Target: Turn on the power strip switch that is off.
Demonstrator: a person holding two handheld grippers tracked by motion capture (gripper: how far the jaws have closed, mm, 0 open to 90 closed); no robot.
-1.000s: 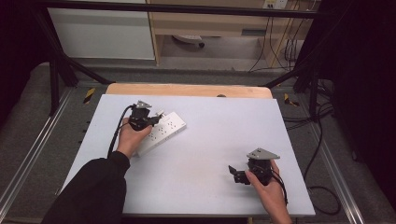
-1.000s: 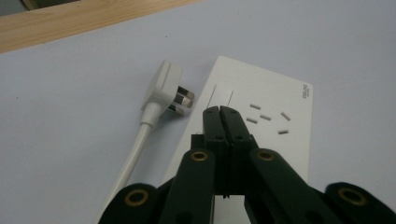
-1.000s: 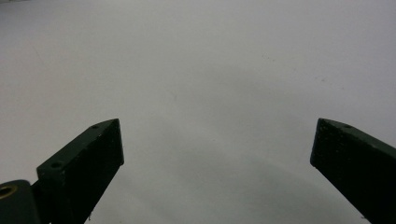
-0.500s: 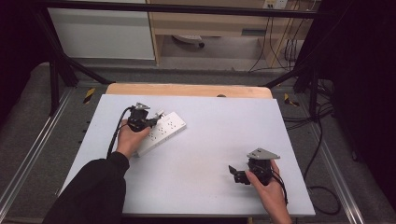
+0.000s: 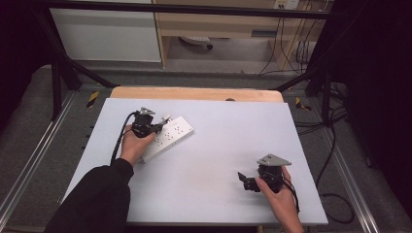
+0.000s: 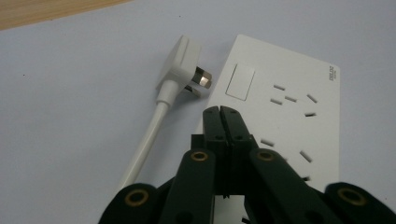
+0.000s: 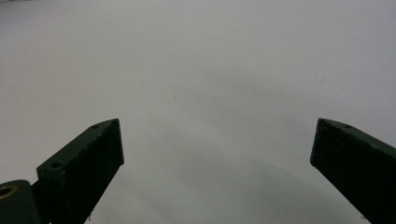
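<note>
A white power strip [image 5: 167, 137] [image 6: 285, 121] lies flat at the table's left, sockets up. Its white plug [image 6: 183, 70] and cable [image 6: 147, 140] rest on the table beside it, the plug's prongs near the strip's switch end. My left gripper [image 5: 154, 127] [image 6: 220, 112] is shut with nothing between its jaws, its tips over the strip's edge next to the switch. My right gripper [image 5: 245, 180] [image 7: 215, 140] hovers low over bare table at the front right, jaws wide open and empty.
The white table top [image 5: 223, 141] has a wooden strip [image 5: 194, 93] along its far edge. Metal rails [image 5: 357, 194] flank both sides. Cables [image 5: 301, 48] hang behind the table by a wooden shelf unit.
My left hand has shifted slightly on the power strip. The right gripper has stayed in place.
</note>
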